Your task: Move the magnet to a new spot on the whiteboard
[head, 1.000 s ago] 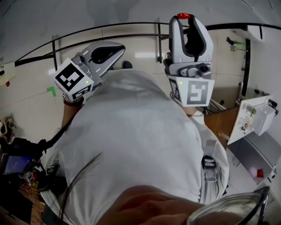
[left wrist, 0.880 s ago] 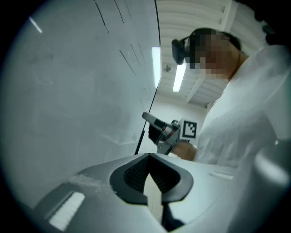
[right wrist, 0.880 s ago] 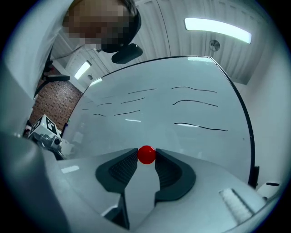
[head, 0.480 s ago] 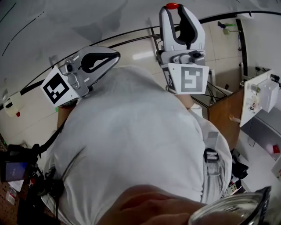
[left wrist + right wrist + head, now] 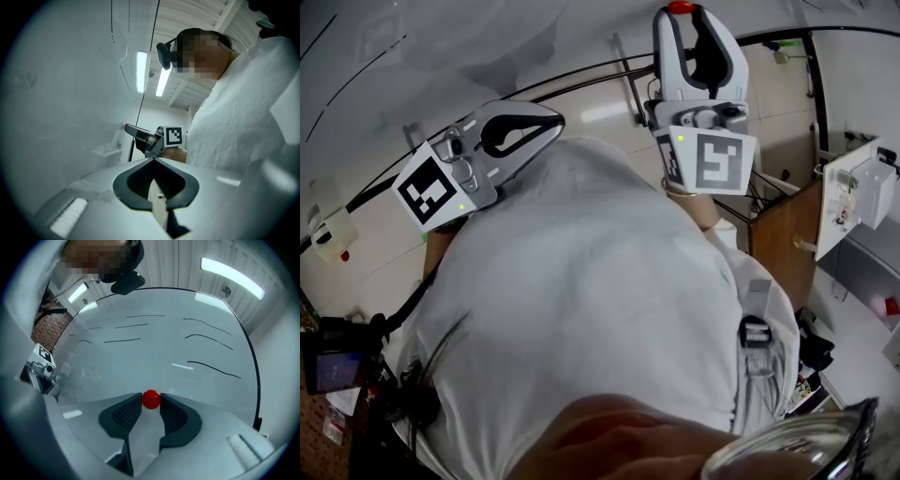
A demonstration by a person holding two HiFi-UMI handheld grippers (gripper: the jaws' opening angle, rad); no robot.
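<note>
While pinching the red magnet [image 5: 151,398] at its tips, aims the right tool [image 5: 151,403] straight at the whiteboard [image 5: 154,348], below the drawn lines [image 5: 213,367]; contact with the whiteboard unclear. Holds the left tool [image 5: 153,160] pressed together, empty, sidelong to the whiteboard.

In the head view the right gripper [image 5: 682,12] is covering most of the magnet [image 5: 679,7]; the whiteboard [image 5: 487,47] is running off the top edge.
</note>
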